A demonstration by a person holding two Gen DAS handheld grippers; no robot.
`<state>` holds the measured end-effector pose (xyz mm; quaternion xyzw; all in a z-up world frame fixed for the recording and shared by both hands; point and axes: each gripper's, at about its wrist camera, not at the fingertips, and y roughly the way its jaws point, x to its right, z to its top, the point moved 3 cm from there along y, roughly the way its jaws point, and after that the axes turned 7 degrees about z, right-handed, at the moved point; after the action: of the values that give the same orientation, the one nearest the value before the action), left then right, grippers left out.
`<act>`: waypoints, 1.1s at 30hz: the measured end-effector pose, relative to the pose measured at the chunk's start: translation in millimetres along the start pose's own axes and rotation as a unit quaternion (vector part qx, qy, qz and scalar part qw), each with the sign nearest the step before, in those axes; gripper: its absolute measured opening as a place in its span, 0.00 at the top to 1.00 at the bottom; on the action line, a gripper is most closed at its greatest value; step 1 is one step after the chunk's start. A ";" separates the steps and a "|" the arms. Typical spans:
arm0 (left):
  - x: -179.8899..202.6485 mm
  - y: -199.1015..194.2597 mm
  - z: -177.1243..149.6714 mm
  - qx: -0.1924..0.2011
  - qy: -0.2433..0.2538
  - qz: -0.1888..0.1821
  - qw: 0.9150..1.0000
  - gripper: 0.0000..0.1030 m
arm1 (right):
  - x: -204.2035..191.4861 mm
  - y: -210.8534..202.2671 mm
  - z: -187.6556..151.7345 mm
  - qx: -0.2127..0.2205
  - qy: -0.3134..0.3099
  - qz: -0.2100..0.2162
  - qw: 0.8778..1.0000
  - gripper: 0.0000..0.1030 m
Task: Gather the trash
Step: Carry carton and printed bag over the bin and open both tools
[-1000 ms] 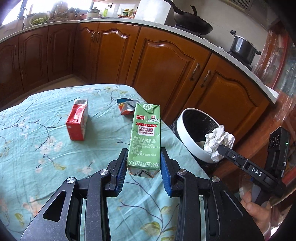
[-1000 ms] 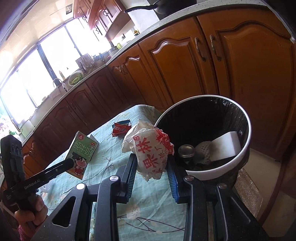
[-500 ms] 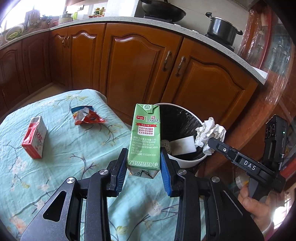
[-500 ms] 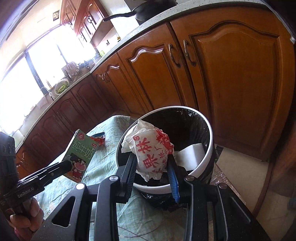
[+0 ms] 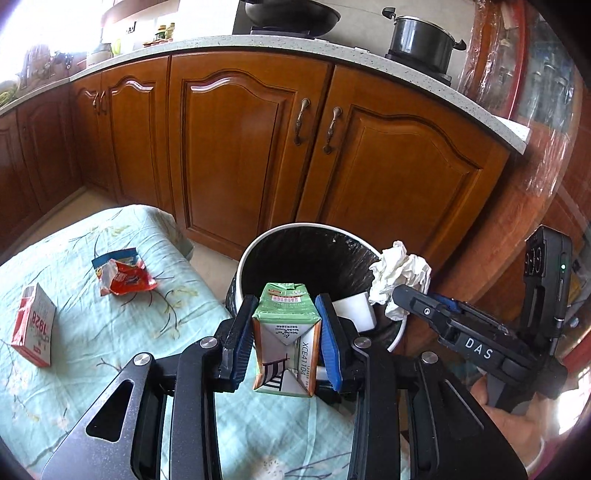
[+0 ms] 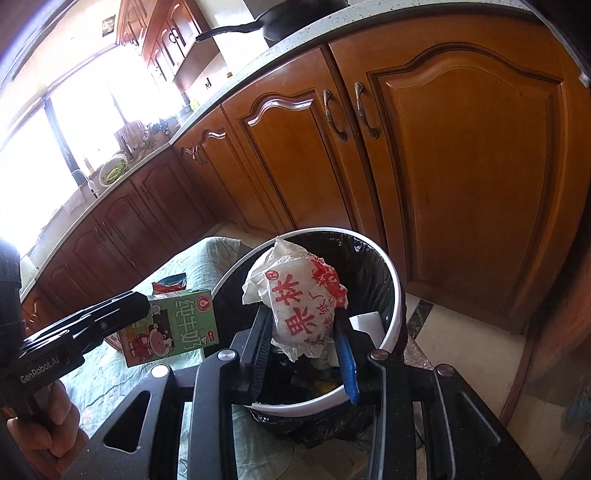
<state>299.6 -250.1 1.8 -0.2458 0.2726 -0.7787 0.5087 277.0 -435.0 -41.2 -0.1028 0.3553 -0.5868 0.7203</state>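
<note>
A kitchen bench (image 5: pixel 85 321) draped in a pale green floral cloth stands beside a white-rimmed trash bin (image 5: pixel 242 258) lined with a black bag, the landmark for all that follows. Farthest left of the bin, a red and white carton (image 5: pixel 33 332) lies on the cloth; nearer the bin, still on the cloth, sits a crumpled red and blue snack wrapper (image 5: pixel 123 275). The left gripper (image 5: pixel 284 339) holds a green milk carton (image 5: pixel 286 332) tipped forward at the bin's near rim, its jaws closed on the carton's two sides and blue pads pressing both faces. In the right wrist view the same green milk carton (image 6: pixel 171 326) hangs just left of the bin's rim (image 6: pixel 395 295), above the edge of the cloth. Inside the bin, a flat white piece (image 5: pixel 352 312) rests against the liner. To the right of the carton, the right gripper (image 6: pixel 304 343) has its jaws clamped on a crumpled white wrapper with red print (image 6: pixel 299 295), held over the bin's open mouth. From the left wrist view this wrapper (image 5: pixel 399 275) shows at the bin's right rim. Behind the bin runs a row of brown wooden cabinet doors (image 5: pixel 391 173), and on the counter above them stand a dark wok (image 5: pixel 291 13) and a lidded pot (image 5: pixel 421 38).
</note>
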 end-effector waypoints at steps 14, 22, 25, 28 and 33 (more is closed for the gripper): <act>22.3 27.3 17.7 0.007 0.015 -0.006 1.000 0.70 | 15.3 11.2 3.9 -0.021 -0.001 -0.016 1.000 0.67; 23.5 42.2 12.4 -0.018 0.014 -0.007 1.000 0.65 | 19.9 16.4 6.8 -0.031 0.008 -0.013 0.999 0.49; 19.9 40.5 8.3 -0.019 0.007 -0.009 1.000 0.50 | 18.3 11.6 4.7 -0.025 0.011 -0.007 1.000 0.36; 12.7 35.9 2.9 -0.018 -0.004 -0.011 1.000 0.46 | 14.6 8.8 2.4 -0.020 0.016 -0.002 1.000 0.31; -8.0 17.2 -10.9 -0.009 -0.025 0.000 1.000 0.38 | 3.1 -2.8 -2.2 0.004 0.022 0.012 1.000 0.20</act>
<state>306.6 -246.5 -18.6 -0.2696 0.2671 -0.7697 0.5133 273.7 -438.1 -42.4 -0.0827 0.3703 -0.5814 0.7197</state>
